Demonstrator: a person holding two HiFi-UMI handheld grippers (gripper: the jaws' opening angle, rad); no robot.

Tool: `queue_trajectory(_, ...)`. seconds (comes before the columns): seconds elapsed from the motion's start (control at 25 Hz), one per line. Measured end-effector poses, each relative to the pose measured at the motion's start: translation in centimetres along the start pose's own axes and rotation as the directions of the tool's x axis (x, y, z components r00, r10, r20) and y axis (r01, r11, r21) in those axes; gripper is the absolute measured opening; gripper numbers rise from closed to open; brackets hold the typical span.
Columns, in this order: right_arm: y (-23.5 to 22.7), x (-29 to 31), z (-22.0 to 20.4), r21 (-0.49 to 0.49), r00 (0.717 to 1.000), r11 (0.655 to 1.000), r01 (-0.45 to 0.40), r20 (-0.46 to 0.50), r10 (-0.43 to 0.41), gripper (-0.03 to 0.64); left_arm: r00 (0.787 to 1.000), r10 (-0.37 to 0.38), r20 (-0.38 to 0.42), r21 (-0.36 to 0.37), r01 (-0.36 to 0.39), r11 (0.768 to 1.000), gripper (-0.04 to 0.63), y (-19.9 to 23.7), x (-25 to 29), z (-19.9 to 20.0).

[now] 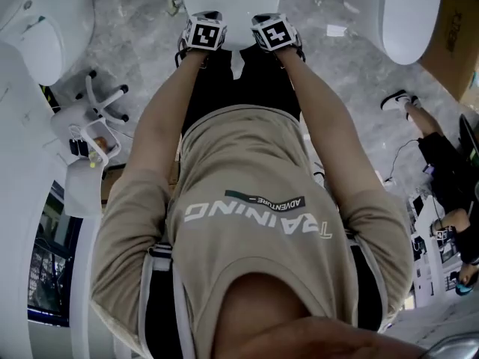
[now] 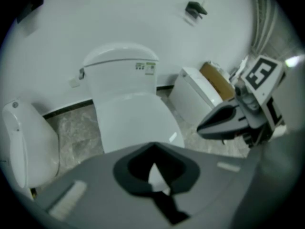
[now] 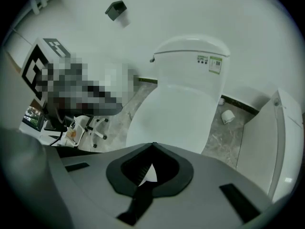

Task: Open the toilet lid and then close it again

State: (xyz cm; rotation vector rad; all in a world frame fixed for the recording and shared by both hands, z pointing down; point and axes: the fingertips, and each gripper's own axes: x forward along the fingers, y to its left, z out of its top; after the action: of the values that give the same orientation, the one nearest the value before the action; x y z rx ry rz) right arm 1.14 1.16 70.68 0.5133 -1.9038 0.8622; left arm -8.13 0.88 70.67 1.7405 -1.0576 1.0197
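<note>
Lid (image 2: 133, 123) lies closed, centre frame. Left gripper (image 2: 155, 156) and right gripper (image 3: 151, 159) hover above, clenched empty, seemingly poised to lift.

**What I can't make out around the toilet lid**

In the head view my own back covers most of the toilet lid (image 1: 228, 2). Only a strip shows, cut off by the top edge. At the lid's front edge my fingertips are tucked under the marker cubes of the left gripper (image 1: 203, 37) and right gripper (image 1: 275, 36), so I cannot tell whether they touch it.

In both gripper views my jaws sit together with a white sliver showing past them. I cannot tell whether that is the lid's rim between my pads.

The label (image 2: 145, 67) on the tank (image 2: 119, 78) behind the lid is too small to read. The dark fitting (image 2: 195, 8) on the wall above the lid is too small to identify. In the right gripper view, a mosaic patch left of the lid covers my left gripper.
</note>
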Motion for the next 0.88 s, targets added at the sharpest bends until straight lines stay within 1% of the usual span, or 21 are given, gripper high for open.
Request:
queue_trajectory(0.04,0.0,-0.9,1.1,-0.016,1.0,1.0,0.015,0.023,-0.015,0.009,0.999,-0.004,0.034,0.005,0.004,1.0,0.003,0.2,-0.9,1.2)
queue_trajectory(0.16,0.3,-3.0,3.0,-0.041,0.998,0.999,0.028,0.051,-0.026,0.009,0.995,-0.004,0.102,0.021,0.002,1.0,0.003,0.4,-4.0,4.3)
queue_trajectory(0.24,0.7,-4.7,5.1,-0.067,0.994,0.997,0.037,0.102,-0.03,0.009,0.99,-0.005,0.143,0.038,-0.001,0.999,0.003,0.3,-5.9,6.3)
queue_trajectory(0.36,1.3,-7.5,8.2,-0.135,0.983,0.988,0.071,0.179,-0.047,0.009,0.97,-0.013,0.242,0.025,0.007,1.0,0.003,0.2,-8.9,9.8)
queue_trajectory(0.4,1.3,-8.2,9.3,-0.159,0.979,0.984,0.085,0.196,-0.052,0.009,0.96,-0.01,0.281,0.022,0.004,1.0,0.003,0.5,-10.0,11.4)
queue_trajectory(0.48,1.2,-9.9,12.1,-0.198,0.967,0.973,0.117,0.245,-0.066,0.009,0.933,0.0,0.36,0.045,-0.017,0.999,0.003,1.1,-12.3,15.0)
queue_trajectory(0.56,1.1,-11.8,15.1,-0.22,0.949,0.964,0.148,0.305,-0.076,0.009,0.9,-0.002,0.435,0.074,-0.034,0.997,0.003,1.5,-14.8,18.5)
queue_trajectory(0.68,1.4,-14.9,18.8,-0.238,0.919,0.954,0.181,0.387,-0.077,0.009,0.854,-0.012,0.521,0.095,-0.044,0.994,0.003,1.3,-18.5,22.3)
queue_trajectory(0.8,1.4,-18.7,22.3,-0.252,0.881,0.941,0.225,0.465,-0.086,0.009,0.808,-0.014,0.588,0.117,-0.067,0.991,0.003,1.0,-21.9,25.3)
queue_trajectory(0.88,1.3,-21.5,24.7,-0.271,0.849,0.922,0.276,0.518,-0.102,0.009,0.772,-0.014,0.636,0.128,-0.088,0.988,0.003,0.8,-24.2,27.3)
